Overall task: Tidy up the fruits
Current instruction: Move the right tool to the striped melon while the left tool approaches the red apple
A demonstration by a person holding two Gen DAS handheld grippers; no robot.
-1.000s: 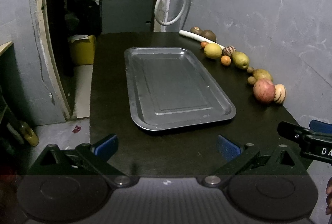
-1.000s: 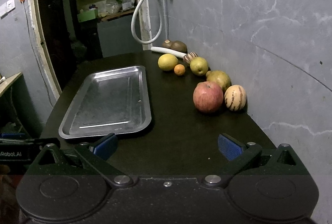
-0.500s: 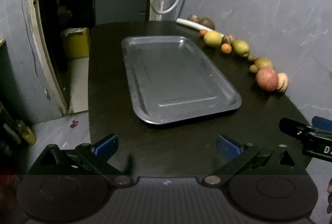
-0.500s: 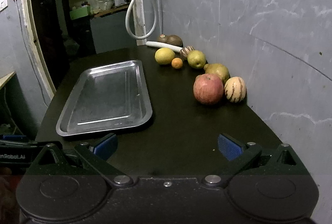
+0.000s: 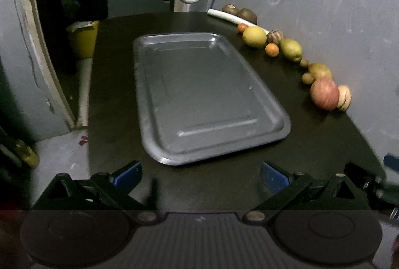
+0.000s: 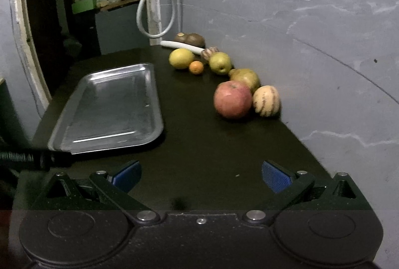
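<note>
Both grippers, left gripper (image 5: 200, 175) and right gripper (image 6: 200, 175), gape wide, holding nothing. Tray (image 5: 199, 94) mid-frame on bench (image 5: 112, 94); apple (image 6: 232, 99) right of center.

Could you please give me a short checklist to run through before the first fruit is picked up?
1. Right gripper open and holding nothing: ok.
2. Left gripper open and holding nothing: ok.
3. Tray bare and flat on the table: ok.
4. Nearest fruit, the red apple, in plain view ahead of the right gripper with bare table between: ok.
5. Room to close on the apple: not ok on its far side, where the striped fruit and a pear sit against it; whether they touch, cannot tell.
6. Other fruits lined along the wall, none on the tray: ok.
</note>
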